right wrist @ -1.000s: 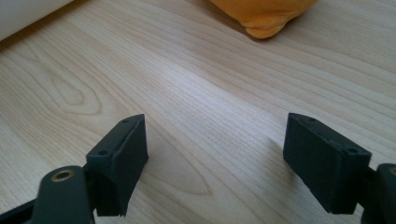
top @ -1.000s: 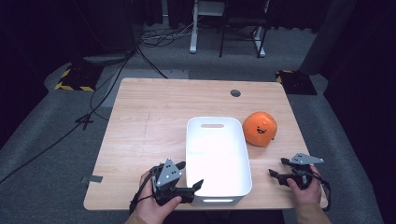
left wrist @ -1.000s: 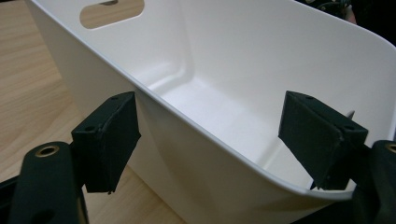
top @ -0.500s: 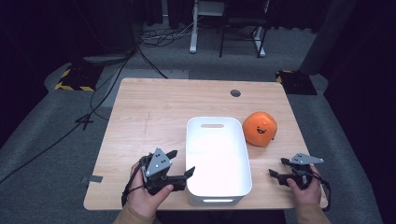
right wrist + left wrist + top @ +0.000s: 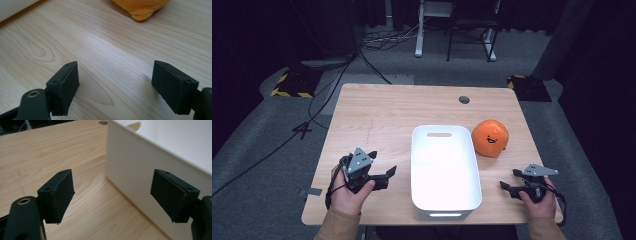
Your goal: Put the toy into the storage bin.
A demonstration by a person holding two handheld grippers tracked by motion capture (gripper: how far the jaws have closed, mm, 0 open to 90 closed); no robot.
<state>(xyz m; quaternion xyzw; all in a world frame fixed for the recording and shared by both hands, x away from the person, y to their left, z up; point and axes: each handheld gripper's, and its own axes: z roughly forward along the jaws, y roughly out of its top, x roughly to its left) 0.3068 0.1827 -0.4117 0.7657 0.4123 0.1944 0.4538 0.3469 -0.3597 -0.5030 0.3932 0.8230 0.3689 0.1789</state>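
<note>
Dark floor with trailing cables surrounds a pale wooden worktop (image 5: 377, 120), on which a white rectangular bin (image 5: 445, 172) stands at the near middle, with an orange plush toy (image 5: 490, 138) with a smiling face just beside its far right corner. Left of the bin and just beside its side wall, the left hand-held gripper (image 5: 390, 176) has its jaws spread with nothing between them, having just been opening. Near the bin's right side, the right hand-held gripper (image 5: 507, 186) rests low over bare wood, its jaws also spread and holding nothing.

My left hand-held gripper (image 5: 384, 176) and right hand-held gripper (image 5: 507, 188) are black, grey-plated, cabled; my sleeves (image 5: 339, 227) are tan.
</note>
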